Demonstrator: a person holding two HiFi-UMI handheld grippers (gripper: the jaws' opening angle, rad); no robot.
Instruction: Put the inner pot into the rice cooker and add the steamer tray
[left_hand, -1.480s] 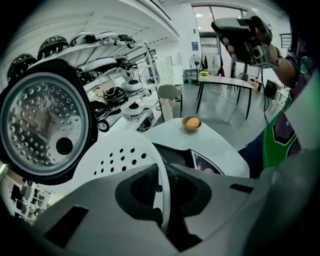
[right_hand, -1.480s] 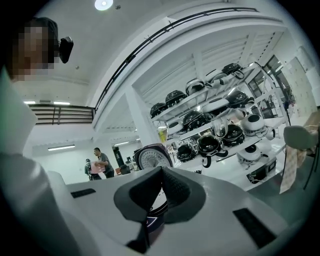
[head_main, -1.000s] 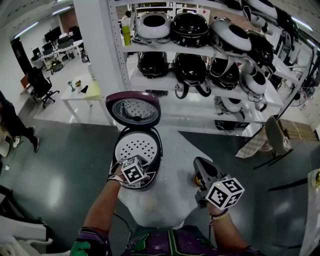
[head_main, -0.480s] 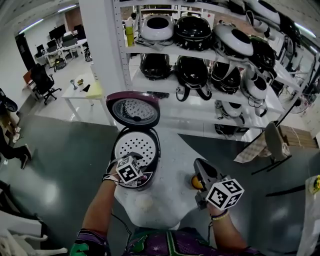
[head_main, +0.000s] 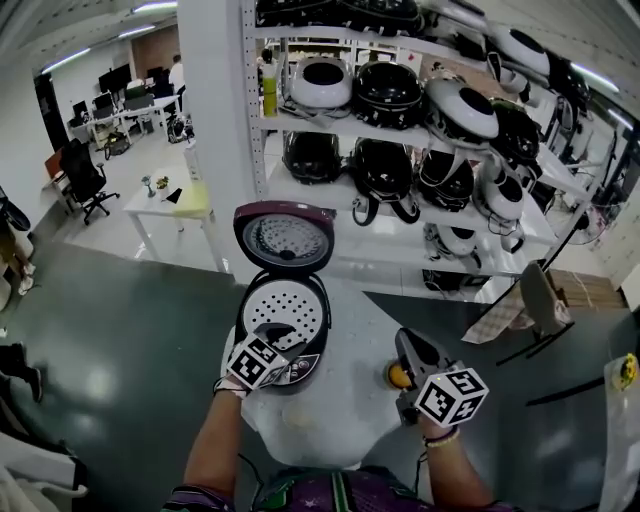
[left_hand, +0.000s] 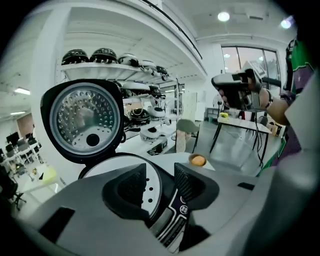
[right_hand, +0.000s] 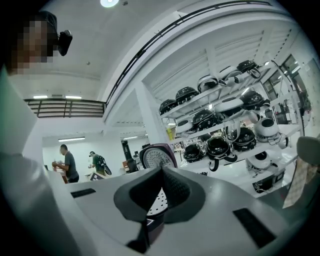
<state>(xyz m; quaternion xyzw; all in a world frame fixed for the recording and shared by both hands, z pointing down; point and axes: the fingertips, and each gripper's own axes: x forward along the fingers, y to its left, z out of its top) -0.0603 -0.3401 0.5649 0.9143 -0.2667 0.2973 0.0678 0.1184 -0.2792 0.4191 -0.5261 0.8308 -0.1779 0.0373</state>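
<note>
The rice cooker (head_main: 285, 372) stands open on the white table, its round lid (head_main: 283, 238) raised at the back. The white perforated steamer tray (head_main: 283, 305) lies flat in its mouth; whatever is beneath it is hidden. My left gripper (head_main: 272, 338) hovers over the cooker's front rim. Its jaws have just been opening and now stand open with nothing gripped; in the left gripper view (left_hand: 160, 182) the tray's edge (left_hand: 151, 192) and the control panel show through the gap. My right gripper (head_main: 407, 347) is shut and empty, to the right of the cooker, and points at the lid (right_hand: 157, 157).
A small orange object (head_main: 397, 376) lies on the table (head_main: 345, 320) beside the right gripper. Behind the table, white shelves (head_main: 400, 125) carry several more rice cookers. A grey chair (head_main: 545, 290) stands at the right. Two people stand far off in the right gripper view.
The left gripper has let go of the tray's near edge, opened, and risen above the cooker's front. The right gripper has shifted only slightly.
</note>
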